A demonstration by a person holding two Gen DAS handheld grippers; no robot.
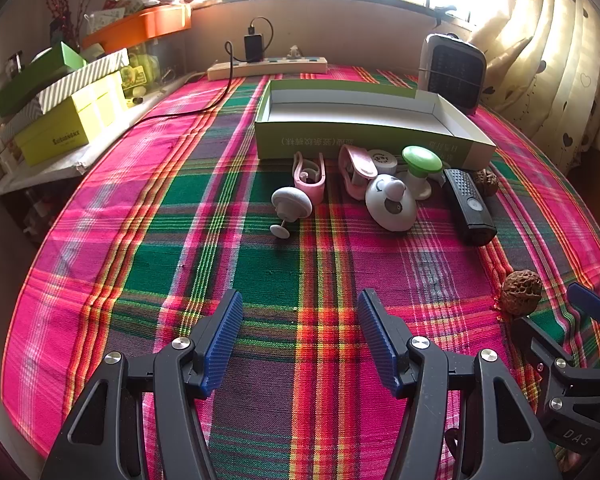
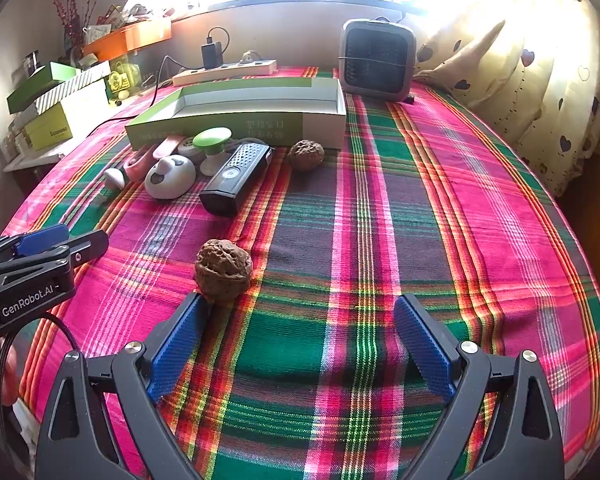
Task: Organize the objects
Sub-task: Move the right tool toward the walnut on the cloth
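Note:
An open green-and-white box [image 1: 364, 136] [image 2: 236, 126] lies at the back of the plaid table. In front of it lie small items: a white mushroom-shaped knob [image 1: 290, 204], pink clips [image 1: 310, 176], a white round gadget [image 1: 388, 202] [image 2: 170, 178], a green-topped knob [image 1: 420, 168] [image 2: 212, 146] and a black remote [image 1: 470, 206] [image 2: 236, 178]. One walnut [image 2: 306, 155] sits by the box, another walnut [image 2: 223, 270] [image 1: 520, 291] nearer. My left gripper [image 1: 300, 338] is open and empty over bare cloth. My right gripper [image 2: 300, 344] is open, its left finger just beside the near walnut.
A power strip [image 1: 266, 67] with a charger and a grey heater [image 1: 452, 74] stand at the back. Stacked green and yellow boxes [image 1: 68, 120] fill a shelf at the left. A curtain [image 2: 540, 80] hangs at the right. The table's edge curves off left and right.

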